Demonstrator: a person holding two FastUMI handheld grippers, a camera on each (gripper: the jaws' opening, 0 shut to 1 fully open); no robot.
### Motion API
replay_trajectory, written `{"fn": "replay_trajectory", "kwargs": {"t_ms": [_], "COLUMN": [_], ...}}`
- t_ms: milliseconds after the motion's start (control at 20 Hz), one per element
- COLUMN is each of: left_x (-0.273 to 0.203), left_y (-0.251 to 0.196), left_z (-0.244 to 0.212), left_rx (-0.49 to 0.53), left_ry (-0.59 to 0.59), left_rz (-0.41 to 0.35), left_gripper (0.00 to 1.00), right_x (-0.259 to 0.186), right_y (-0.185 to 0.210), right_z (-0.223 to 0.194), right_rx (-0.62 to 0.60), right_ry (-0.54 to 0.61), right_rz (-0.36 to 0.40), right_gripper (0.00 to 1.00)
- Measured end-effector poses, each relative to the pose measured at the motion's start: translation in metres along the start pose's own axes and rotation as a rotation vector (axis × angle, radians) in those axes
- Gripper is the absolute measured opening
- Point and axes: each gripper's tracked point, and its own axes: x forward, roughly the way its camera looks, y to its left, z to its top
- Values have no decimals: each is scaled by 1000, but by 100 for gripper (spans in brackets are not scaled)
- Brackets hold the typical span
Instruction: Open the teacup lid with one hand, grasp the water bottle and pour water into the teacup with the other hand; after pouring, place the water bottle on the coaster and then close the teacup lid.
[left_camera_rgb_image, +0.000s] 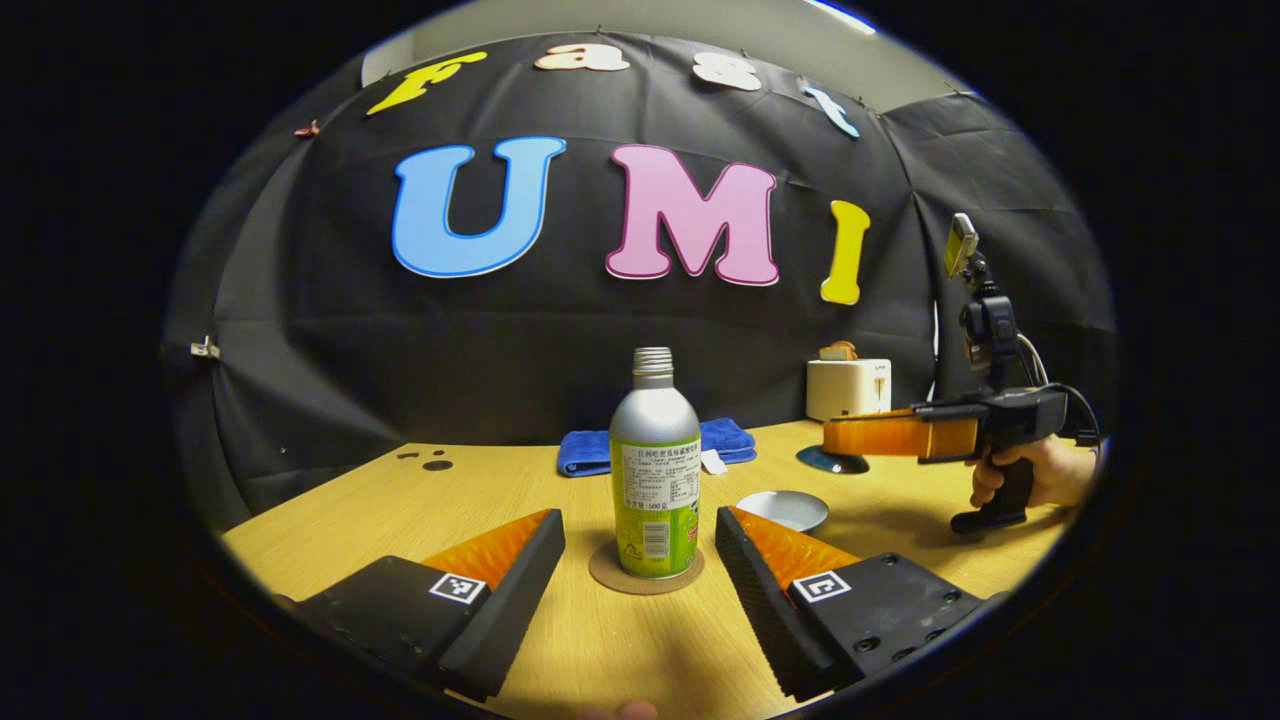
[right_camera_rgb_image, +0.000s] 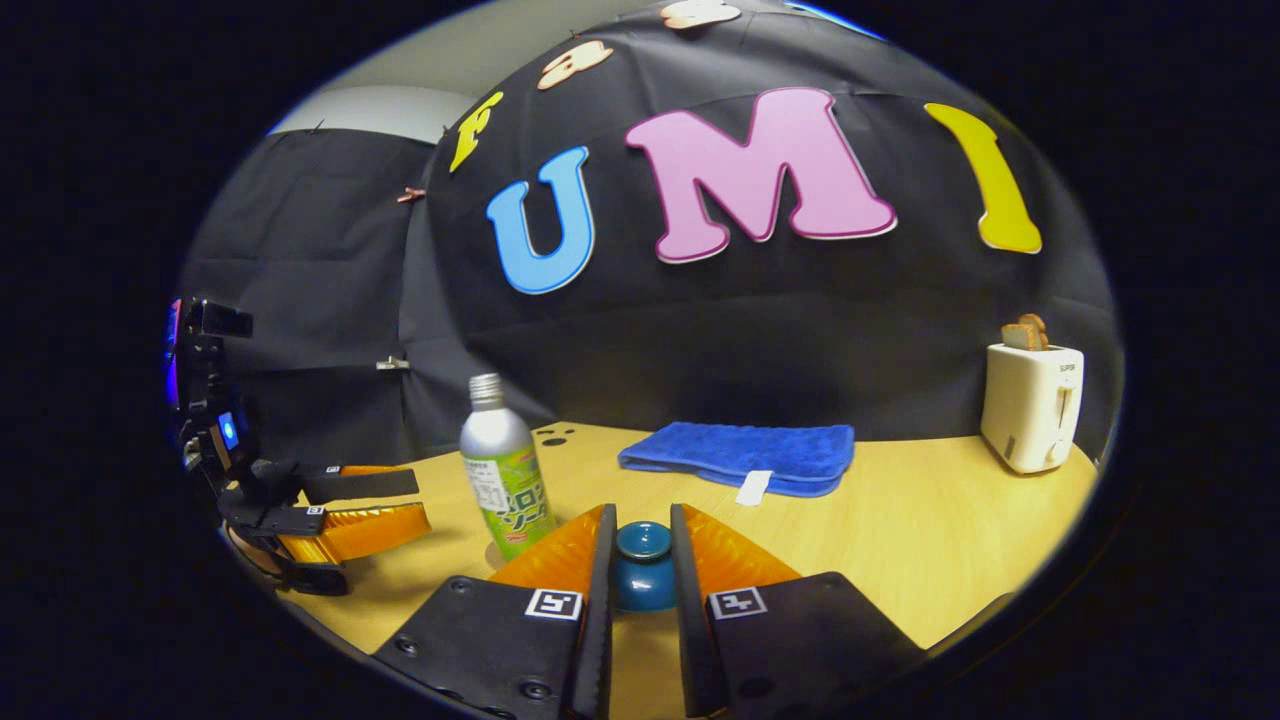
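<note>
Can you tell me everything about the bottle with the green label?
The bottle looks like silvery metal, with a rounded shoulder, a narrow threaded neck and no cap on it. A green label with small print wraps its lower half. It stands upright on a round brown coaster on the wooden table. The left gripper is open, with one finger on each side of the bottle, not touching it. Behind it lies a blue towel.
</note>
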Motion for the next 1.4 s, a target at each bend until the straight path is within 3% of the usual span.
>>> {"fn": "replay_trajectory", "kwargs": {"t_ms": [350,1150,1350,1400], "left_x": [-2,-1,0,-1], "left_y": [5,4,4,4], "left_z": [0,-1,-1,0], "left_rx": [2,3,3,3], "left_ry": [-13,-15,-15,-15], "left_rz": [34,13,12,12], "left_gripper": [96,96,96,95], "right_x": [25,31,29,29], "right_y": [34,21,24,25], "right_z": [-23,-36,-37,-38], "right_rx": [-37,-57,-45,-38], "right_ry": [45,113,123,127], "right_rz": [31,-33,-21,-18], "right_gripper": [31,31,36,44]}}
